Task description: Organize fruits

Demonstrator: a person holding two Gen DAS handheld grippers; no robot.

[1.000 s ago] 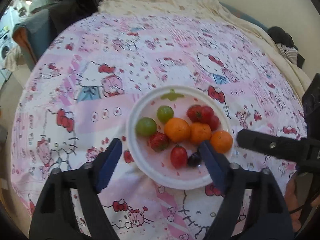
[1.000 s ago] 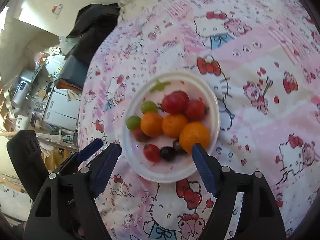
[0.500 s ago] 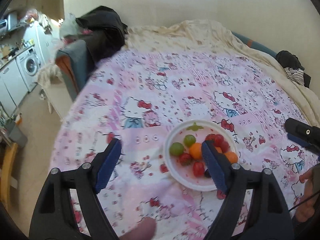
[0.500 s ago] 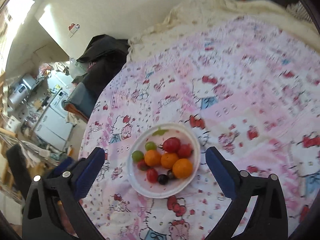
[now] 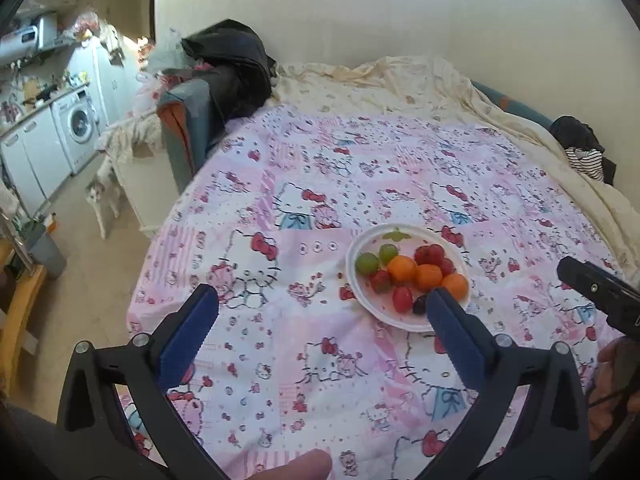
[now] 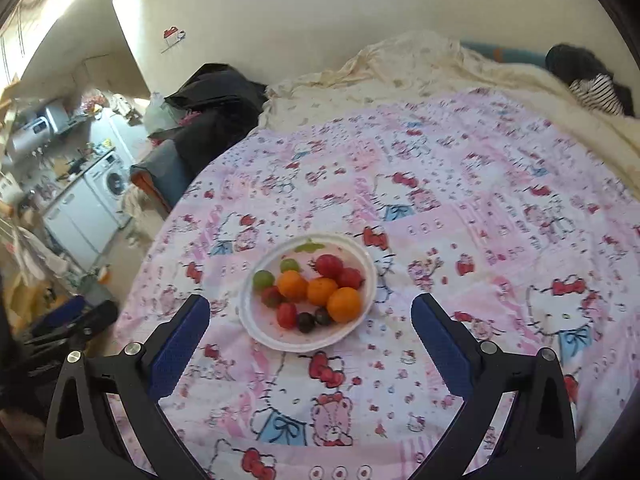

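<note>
A white plate [image 5: 360, 300] [image 6: 256, 328] on a pink Hello Kitty sheet [image 5: 360, 168] holds fruit: three oranges [image 5: 402, 269] [image 6: 344, 304], two green grapes [image 5: 367, 262] [image 6: 263, 279], red tomatoes [image 5: 430, 254] [image 6: 329, 265], a strawberry [image 5: 381, 281] [image 6: 272, 296] and dark grapes [image 5: 419, 304] [image 6: 306, 322]. My left gripper [image 5: 322, 304] is open and empty, held back from the plate, which lies by its right finger. My right gripper [image 6: 310, 312] is open and empty, above the near side of the plate; it also shows at the right of the left wrist view [image 5: 596, 292].
A cream blanket [image 5: 400, 80] lies crumpled at the far side of the bed by the wall. Dark clothes [image 5: 232, 60] are piled at the back left, striped clothing [image 5: 584, 156] at the right. The bed edge drops to the floor at left, with a washing machine [image 5: 80, 124] beyond.
Both grippers have pulled up and back from the plate, so it looks smaller and farther. The fruit on the plate has not moved. Both grippers stay open.
</note>
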